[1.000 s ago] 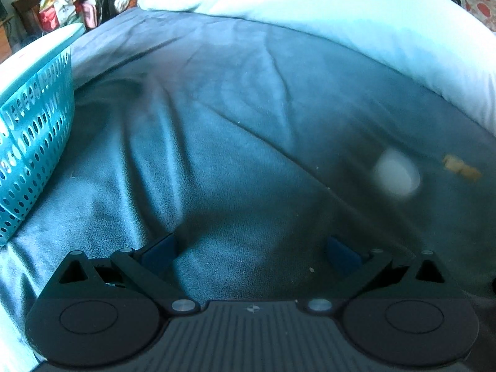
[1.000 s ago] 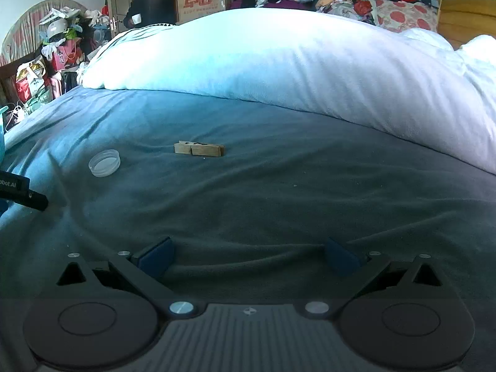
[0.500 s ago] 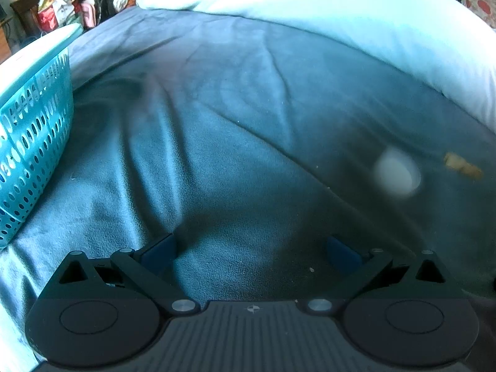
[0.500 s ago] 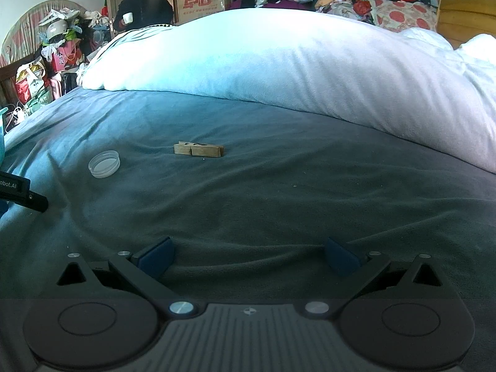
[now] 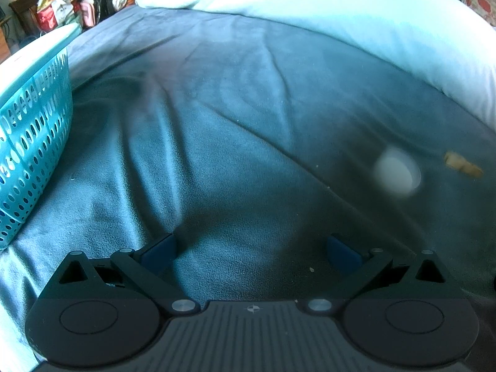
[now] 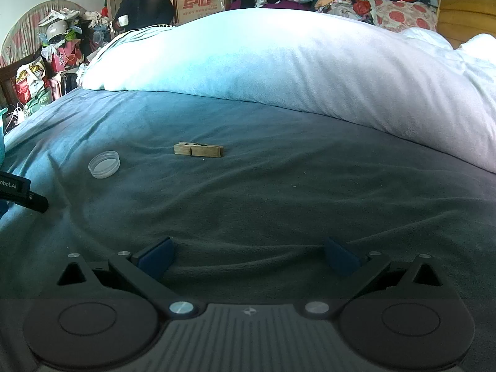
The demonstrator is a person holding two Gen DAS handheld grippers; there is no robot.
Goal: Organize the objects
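our left claw [image 5: 251,248] hangs low over the blue bed cover [image 5: 217,155], its blue pads spread wide apart with nothing between them. in this left wrist view we see the teal basket [image 5: 31,142] standing on the bed at the far left edge, well apart from the claw. off to the right lies a pale plastic lid [image 5: 396,172], blurred here, and just beyond it a wooden clothespin [image 5: 462,165]. the white duvet [image 5: 341,15] is bunched along the far side.

from the right wrist view, our right claw [image 6: 248,252] also sits low over the bed cover [image 6: 279,201], pads spread apart and holding nothing. the clothespin [image 6: 198,149] lies flat ahead and a little left of centre, with the clear lid [image 6: 104,164] near it to the left, open side up. a corner of our left tool [image 6: 21,193] shows at the left edge. behind the duvet [image 6: 294,62] a person [image 6: 144,1] stands holding a cup.
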